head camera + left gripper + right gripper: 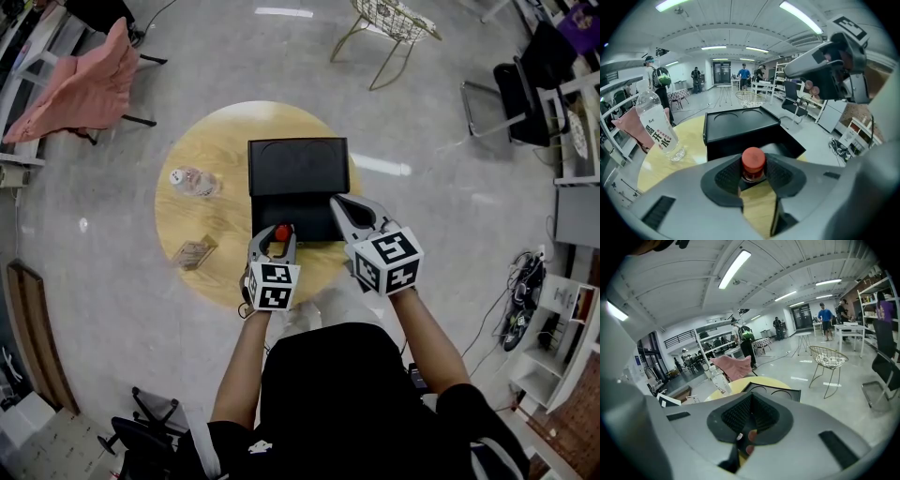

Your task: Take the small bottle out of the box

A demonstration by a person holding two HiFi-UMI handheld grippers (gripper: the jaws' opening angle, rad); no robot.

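round table (202,225), small bottle (753,162) in left gripper (273,236)

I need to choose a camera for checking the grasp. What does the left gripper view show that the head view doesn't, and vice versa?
Only the left gripper view: the pads of the left hand-held gripper against the red-capped small bottle. Only the head view: the flat packet on the table and the person's forearms. Both: the small bottle, the open black box, the water bottle, the right hand-held gripper.
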